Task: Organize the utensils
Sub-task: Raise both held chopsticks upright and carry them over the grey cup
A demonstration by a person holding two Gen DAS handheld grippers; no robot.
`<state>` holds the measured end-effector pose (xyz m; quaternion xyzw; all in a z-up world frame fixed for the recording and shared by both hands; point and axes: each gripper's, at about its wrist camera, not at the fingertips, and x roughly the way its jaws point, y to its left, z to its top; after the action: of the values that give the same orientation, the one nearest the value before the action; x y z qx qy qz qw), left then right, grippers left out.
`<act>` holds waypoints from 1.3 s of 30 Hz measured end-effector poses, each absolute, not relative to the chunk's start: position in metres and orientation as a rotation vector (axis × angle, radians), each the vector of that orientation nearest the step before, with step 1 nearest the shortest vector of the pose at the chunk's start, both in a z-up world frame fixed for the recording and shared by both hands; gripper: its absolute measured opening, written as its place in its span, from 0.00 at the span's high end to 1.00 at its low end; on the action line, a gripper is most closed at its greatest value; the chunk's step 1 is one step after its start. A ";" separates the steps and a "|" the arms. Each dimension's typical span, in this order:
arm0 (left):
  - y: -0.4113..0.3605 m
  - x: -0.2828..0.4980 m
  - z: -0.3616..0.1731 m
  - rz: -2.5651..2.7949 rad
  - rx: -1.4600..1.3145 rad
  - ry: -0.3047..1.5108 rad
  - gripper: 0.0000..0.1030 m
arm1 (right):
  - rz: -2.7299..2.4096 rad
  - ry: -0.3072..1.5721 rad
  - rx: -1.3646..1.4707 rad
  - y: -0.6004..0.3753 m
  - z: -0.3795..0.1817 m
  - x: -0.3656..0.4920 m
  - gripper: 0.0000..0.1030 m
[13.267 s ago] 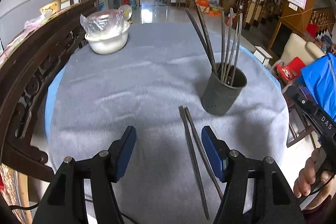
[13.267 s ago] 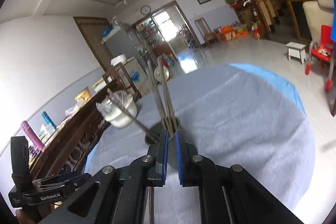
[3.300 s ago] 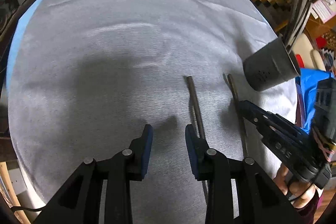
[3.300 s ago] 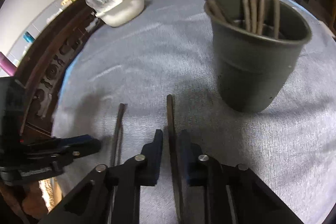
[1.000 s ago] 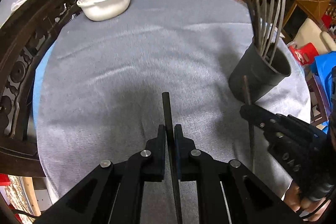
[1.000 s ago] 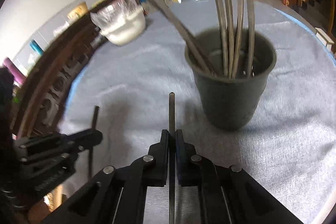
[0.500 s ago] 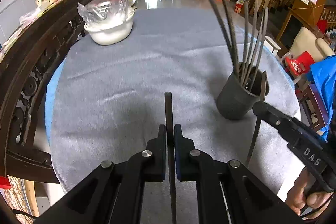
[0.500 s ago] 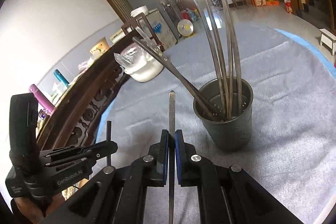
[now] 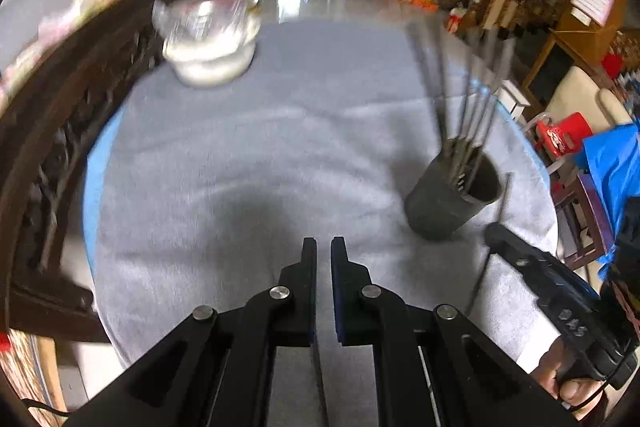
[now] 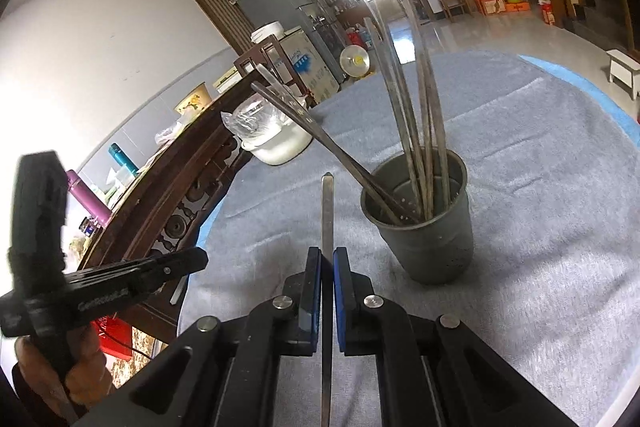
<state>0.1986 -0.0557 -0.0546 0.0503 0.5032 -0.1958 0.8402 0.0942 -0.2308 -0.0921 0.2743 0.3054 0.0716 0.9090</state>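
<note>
Right fingers (image 10: 310, 291) pinch a chopstick (image 10: 327, 211) beside the holder (image 10: 432, 247); left fingers (image 9: 306, 287) closed, seemingly on a second chopstick (image 10: 178, 291).

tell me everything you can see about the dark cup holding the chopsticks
The cup is a dark grey tapered holder, wider at its rim than at its base, matte, with small holes in its wall. It stands upright on the grey tablecloth. Several long dark chopsticks stand in it, two leaning far out toward the white bowl. Neither gripper touches it.
</note>
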 end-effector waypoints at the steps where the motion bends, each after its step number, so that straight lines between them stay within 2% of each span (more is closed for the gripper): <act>1: -0.052 0.205 -0.064 -0.414 0.092 1.107 0.93 | 0.148 0.638 0.568 -0.232 -0.095 0.094 0.94; 4: -0.041 0.222 -0.098 -0.394 0.029 1.257 0.92 | 0.148 0.653 0.590 -0.234 -0.103 0.094 0.94; 8: -0.040 0.228 -0.129 -0.380 -0.002 1.355 0.91 | 0.154 0.658 0.613 -0.236 -0.107 0.096 0.94; 9: -0.042 0.229 -0.135 -0.386 -0.003 1.369 0.88 | 0.158 0.660 0.618 -0.237 -0.108 0.096 0.94; 12: -0.047 0.232 -0.148 -0.379 -0.002 1.402 0.67 | 0.184 0.676 0.653 -0.237 -0.113 0.098 0.94; 17: -0.060 0.233 -0.162 -0.368 0.047 1.425 0.66 | 0.195 0.716 0.678 -0.233 -0.127 0.103 0.93; 24: -0.074 0.235 -0.167 -0.355 0.100 1.397 0.66 | 0.204 0.733 0.688 -0.232 -0.132 0.107 0.93; 26: -0.078 0.234 -0.167 -0.356 0.125 1.381 0.72 | 0.204 0.734 0.690 -0.232 -0.133 0.108 0.94; 28: -0.079 0.233 -0.166 -0.359 0.140 1.365 0.86 | 0.202 0.736 0.690 -0.231 -0.133 0.109 0.93; 30: -0.078 0.234 -0.166 -0.372 0.114 1.369 0.93 | 0.201 0.737 0.687 -0.230 -0.132 0.110 0.94; 39: -0.053 0.223 -0.129 -0.385 0.045 1.281 0.93 | 0.208 0.724 0.642 -0.218 -0.122 0.108 0.94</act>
<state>0.2227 -0.0534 -0.1286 0.0210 0.5939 -0.1784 0.7842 0.1079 -0.2180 -0.1225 0.3082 0.3475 0.0998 0.8799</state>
